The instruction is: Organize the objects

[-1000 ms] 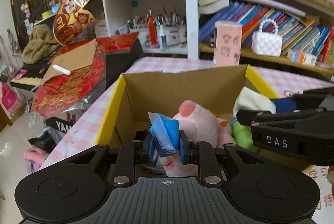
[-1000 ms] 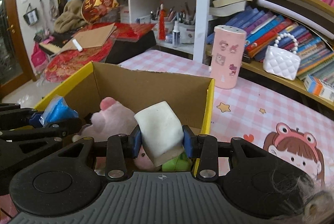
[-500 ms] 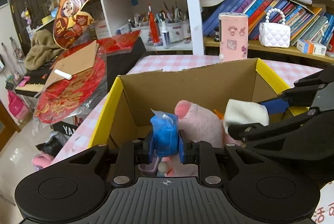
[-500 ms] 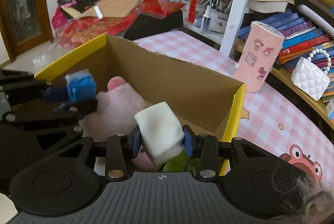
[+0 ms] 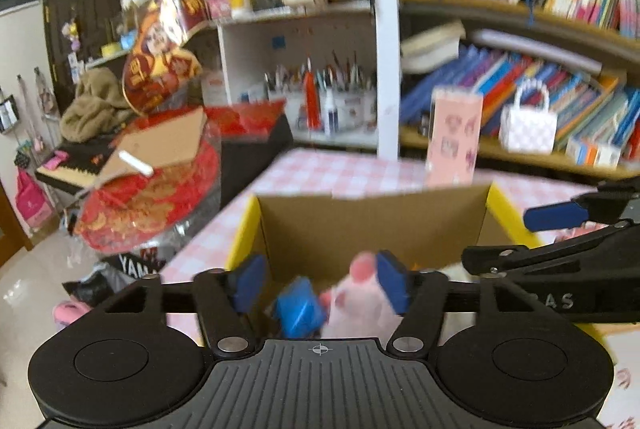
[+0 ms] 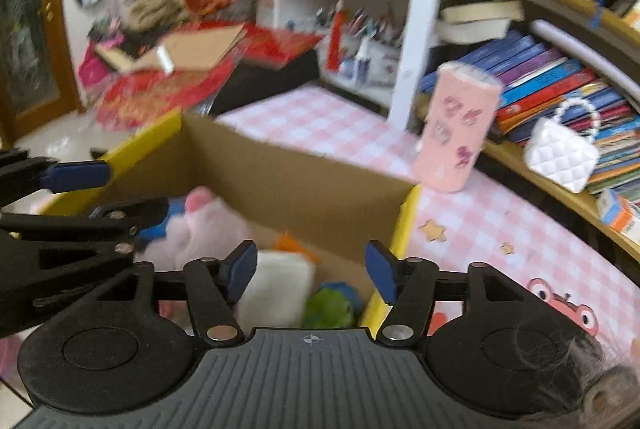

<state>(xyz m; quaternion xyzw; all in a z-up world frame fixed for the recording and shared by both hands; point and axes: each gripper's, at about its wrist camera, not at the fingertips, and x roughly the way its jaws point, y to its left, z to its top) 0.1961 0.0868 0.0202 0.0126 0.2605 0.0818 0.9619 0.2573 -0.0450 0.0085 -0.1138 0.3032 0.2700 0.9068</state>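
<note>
Pink-and-white checked cloth (image 6: 320, 125) covers the table, and the cardboard box (image 6: 296, 185) with yellow flap edges stands on it; behind the box rise crowded bookshelves (image 6: 560, 69), with a pink patterned canister (image 6: 456, 133) just past the box's far right corner and a small white quilted handbag (image 6: 560, 157) on the shelf beyond that. Off the box's far left side lie red and gold decorations (image 5: 152, 197) and a sheet of cardboard. Both pictures are blurred. The left gripper (image 5: 318, 283) hangs over the box's near edge with its jaws spread; they have just been opening, and the blue packet (image 5: 298, 309) that was clamped between them a second ago now sits loose below them, inside the box against the pink plush toy (image 5: 360, 305). The right gripper (image 6: 311, 269) has likewise just been opening: the white sponge block (image 6: 276, 289) it pinched before now lies free in the box, just beside a green toy (image 6: 330, 305), no pad pressing on it.
</note>
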